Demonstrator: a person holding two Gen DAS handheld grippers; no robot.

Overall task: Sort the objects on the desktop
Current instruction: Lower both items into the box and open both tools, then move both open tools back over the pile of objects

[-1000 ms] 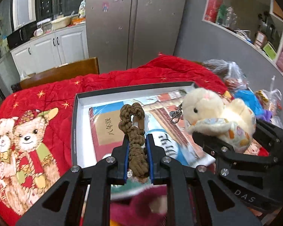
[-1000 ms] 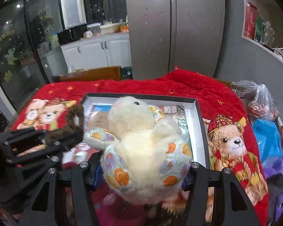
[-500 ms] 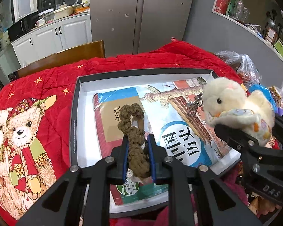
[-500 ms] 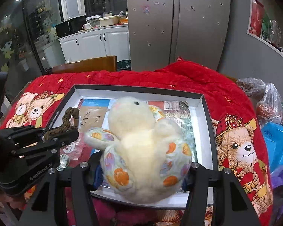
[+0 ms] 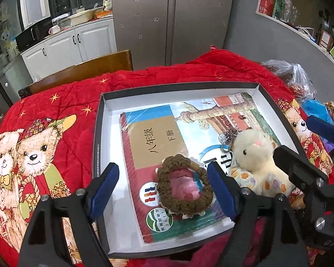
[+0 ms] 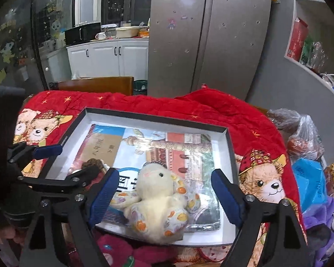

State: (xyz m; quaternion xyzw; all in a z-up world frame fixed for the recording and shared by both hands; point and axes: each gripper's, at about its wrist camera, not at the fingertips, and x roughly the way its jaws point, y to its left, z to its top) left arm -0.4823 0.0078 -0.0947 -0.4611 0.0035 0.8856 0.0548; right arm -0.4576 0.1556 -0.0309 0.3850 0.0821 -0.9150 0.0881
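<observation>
A shallow box with a white inside lies on the red quilt and holds a textbook. A brown braided bracelet lies on the book's near end, between the spread fingers of my left gripper, which is open and empty. A cream plush toy with a flowered belly sits on the book at the box's near right edge. My right gripper is open around it, not gripping. A metal key ring lies beside the plush.
The red bear-print quilt covers the table. Plastic bags and a blue bag crowd the right side. A wooden chair back stands behind the table. A dark red plush lies near the box's front.
Both grippers opened. The bracelet dropped from the left gripper onto the book. The plush left the right gripper and now sits in the box.
</observation>
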